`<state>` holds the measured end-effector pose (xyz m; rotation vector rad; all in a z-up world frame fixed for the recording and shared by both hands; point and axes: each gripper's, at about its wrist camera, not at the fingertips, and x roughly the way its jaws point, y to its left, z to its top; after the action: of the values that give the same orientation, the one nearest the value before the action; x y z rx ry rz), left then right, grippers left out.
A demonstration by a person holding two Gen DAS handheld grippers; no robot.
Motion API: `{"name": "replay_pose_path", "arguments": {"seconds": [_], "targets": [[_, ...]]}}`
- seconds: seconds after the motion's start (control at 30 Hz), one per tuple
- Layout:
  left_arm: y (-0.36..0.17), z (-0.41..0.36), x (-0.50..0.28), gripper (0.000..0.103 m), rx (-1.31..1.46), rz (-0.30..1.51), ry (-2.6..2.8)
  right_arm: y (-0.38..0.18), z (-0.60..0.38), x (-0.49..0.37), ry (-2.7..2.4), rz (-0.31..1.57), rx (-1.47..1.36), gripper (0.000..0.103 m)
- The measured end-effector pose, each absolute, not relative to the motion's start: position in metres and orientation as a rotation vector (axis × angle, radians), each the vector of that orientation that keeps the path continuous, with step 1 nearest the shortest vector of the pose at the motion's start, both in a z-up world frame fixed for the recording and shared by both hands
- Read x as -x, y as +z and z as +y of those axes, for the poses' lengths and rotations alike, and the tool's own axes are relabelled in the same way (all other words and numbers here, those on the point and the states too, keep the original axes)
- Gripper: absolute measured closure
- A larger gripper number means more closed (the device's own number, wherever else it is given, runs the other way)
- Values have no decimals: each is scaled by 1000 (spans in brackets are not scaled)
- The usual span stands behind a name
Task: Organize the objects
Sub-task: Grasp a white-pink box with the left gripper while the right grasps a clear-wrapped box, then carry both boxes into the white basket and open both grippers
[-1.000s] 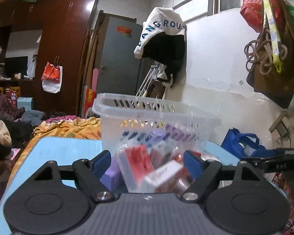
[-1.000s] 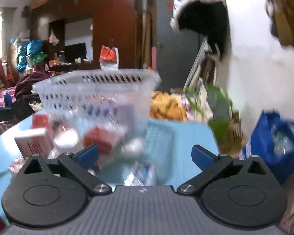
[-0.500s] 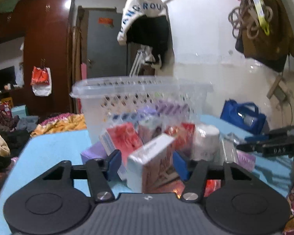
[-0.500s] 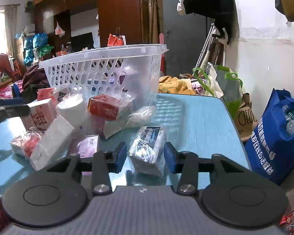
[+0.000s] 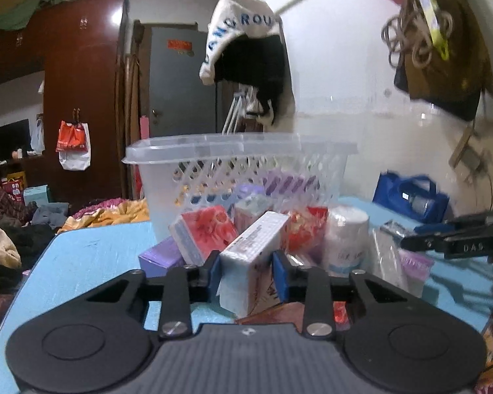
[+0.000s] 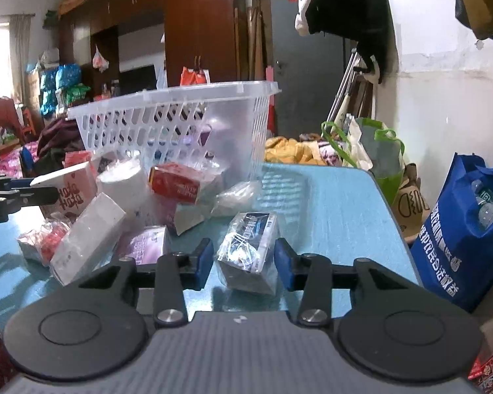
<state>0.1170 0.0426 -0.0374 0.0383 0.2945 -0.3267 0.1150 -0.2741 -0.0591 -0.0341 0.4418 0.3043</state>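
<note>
A clear plastic basket stands on the blue table behind a pile of small packs and boxes; it also shows in the right wrist view. My left gripper is shut on a white and pink box at the front of the pile; this box shows in the right wrist view. My right gripper is shut on a dark blue pack in clear wrap on the table, right of the pile.
A white roll, a red pack and a purple box lie in the pile. A blue shopping bag stands off the table's right edge. Clothes and bedding lie beyond the far left edge.
Both grippers went from wide open to closed. The left one closed on the white and pink box, the right one on the dark blue pack.
</note>
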Motion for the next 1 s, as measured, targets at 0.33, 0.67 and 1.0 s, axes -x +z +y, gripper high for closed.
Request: {"name": "replay_pose_path", "arguments": {"seconds": [0.33, 0.67, 1.0], "targets": [[-30, 63, -94, 68, 33, 191, -326, -47, -274, -99, 315, 340, 13, 59], [58, 58, -135, 68, 64, 116, -326, 29, -234, -103, 386, 127, 96, 59], [70, 30, -232, 68, 37, 296, -254, 33, -176, -224, 430, 231, 187, 59]]}}
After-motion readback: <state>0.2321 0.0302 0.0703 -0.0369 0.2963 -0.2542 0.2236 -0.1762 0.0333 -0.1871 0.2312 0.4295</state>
